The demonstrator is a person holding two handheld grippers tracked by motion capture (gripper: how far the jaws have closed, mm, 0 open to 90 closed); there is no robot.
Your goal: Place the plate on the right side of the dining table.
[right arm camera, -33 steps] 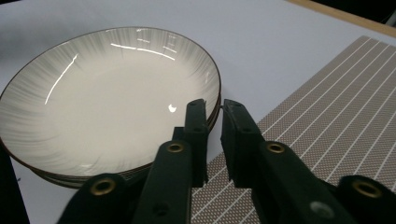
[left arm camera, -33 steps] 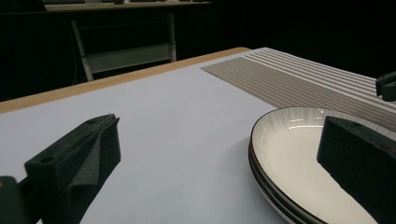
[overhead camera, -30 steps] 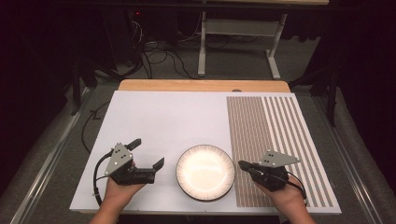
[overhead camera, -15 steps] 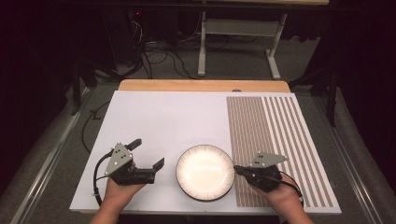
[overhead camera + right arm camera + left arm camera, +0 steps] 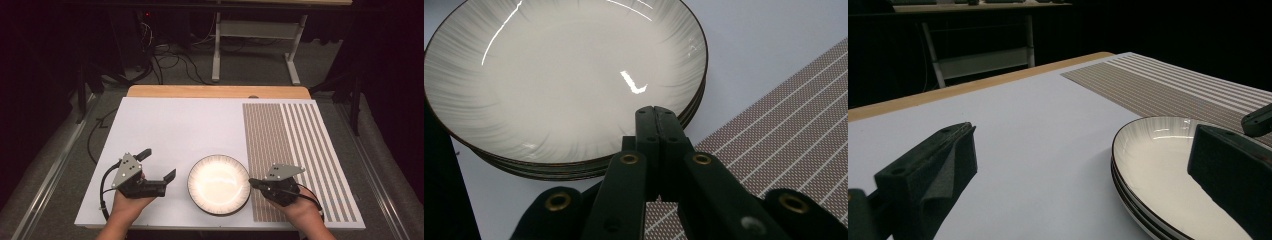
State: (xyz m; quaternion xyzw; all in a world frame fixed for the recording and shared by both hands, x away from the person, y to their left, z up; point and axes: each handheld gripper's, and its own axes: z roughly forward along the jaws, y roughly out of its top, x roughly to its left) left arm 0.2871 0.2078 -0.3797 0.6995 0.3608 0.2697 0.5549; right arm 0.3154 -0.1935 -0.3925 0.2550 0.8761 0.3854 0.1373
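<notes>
- Jaws of the right gripper (image 5: 256, 183) are pressed flat together with nothing between them; in the right gripper view (image 5: 657, 116) their joined tip sits right at the near rim of the plate stack, over its edge. Whether it touches the rim I cannot tell.
- Left gripper (image 5: 159, 165) stands spread wide, pinching nothing; in the left gripper view one jaw is over bare board and the other rises in front of the plates, so the stack's edge lies roughly in line with the gap.
- Plate stack (image 5: 219, 184), pale dishes with dark rims, about three by the rim lines at its edge (image 5: 574, 90), rests on the white board (image 5: 175, 130), between the two grippers and just left of the striped mat (image 5: 295, 150).
- Progress, as I judge it: early. Both grippers are close to the stack, but no plate is gripped, lifted or separated.
- Left to do: take a rim between the jaws, raise the top plate, and set it down elsewhere.
</notes>
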